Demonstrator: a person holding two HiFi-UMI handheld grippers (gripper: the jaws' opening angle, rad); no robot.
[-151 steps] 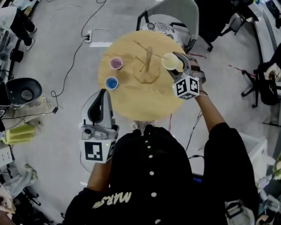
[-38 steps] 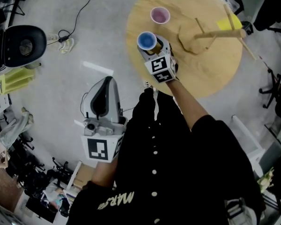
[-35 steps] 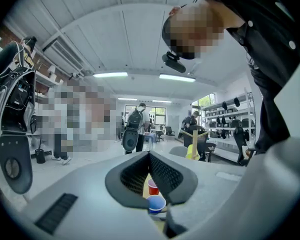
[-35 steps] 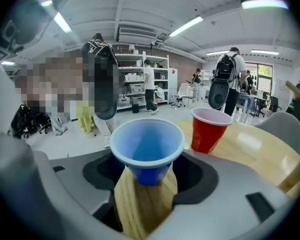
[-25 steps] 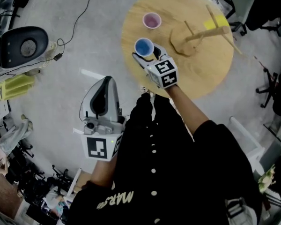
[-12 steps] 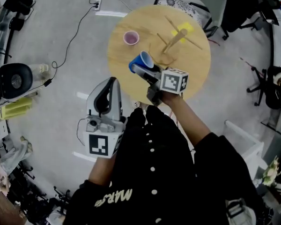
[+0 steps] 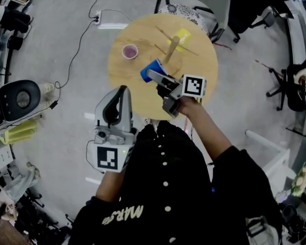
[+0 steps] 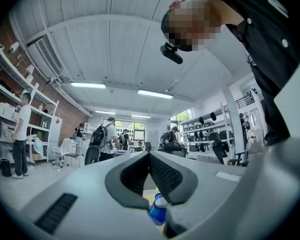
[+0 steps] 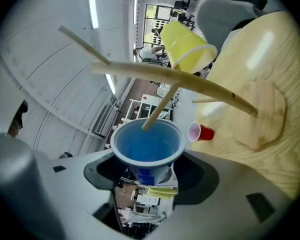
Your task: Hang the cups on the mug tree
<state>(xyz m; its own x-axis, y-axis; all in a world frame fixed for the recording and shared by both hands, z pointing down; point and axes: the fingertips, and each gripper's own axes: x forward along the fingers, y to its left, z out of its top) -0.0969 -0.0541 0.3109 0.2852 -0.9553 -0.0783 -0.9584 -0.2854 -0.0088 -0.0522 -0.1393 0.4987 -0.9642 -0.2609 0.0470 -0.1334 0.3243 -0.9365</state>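
Blue cup (image 9: 147, 146): plain blue plastic with a rolled rim, empty, mouth turned toward the right gripper view's camera. Right gripper (image 7: 155, 76) is clamped on its lower body, one jaw on each side. In the head view the cup sits centre-frame, lifted over the round wooden table (image 7: 137, 96) and just lower left of the mug tree (image 7: 171, 47). In the right gripper view one peg's tip overlaps the cup's rim; can't tell if it's inside. Yellow cup (image 7: 182, 36) hangs on a peg on the tree's far side. Red cup (image 7: 129, 51) stands upright on the table at upper left.

Left gripper (image 7: 122, 90) has its jaws pressed together with nothing between them, lower left and off the table edge.

Versus 1 s ago: the blue cup stood on the table with the jaws around it. It's now off the table, tipped sideways and nearer the tree. Versus 6 s ago: the yellow cup was in the right gripper.
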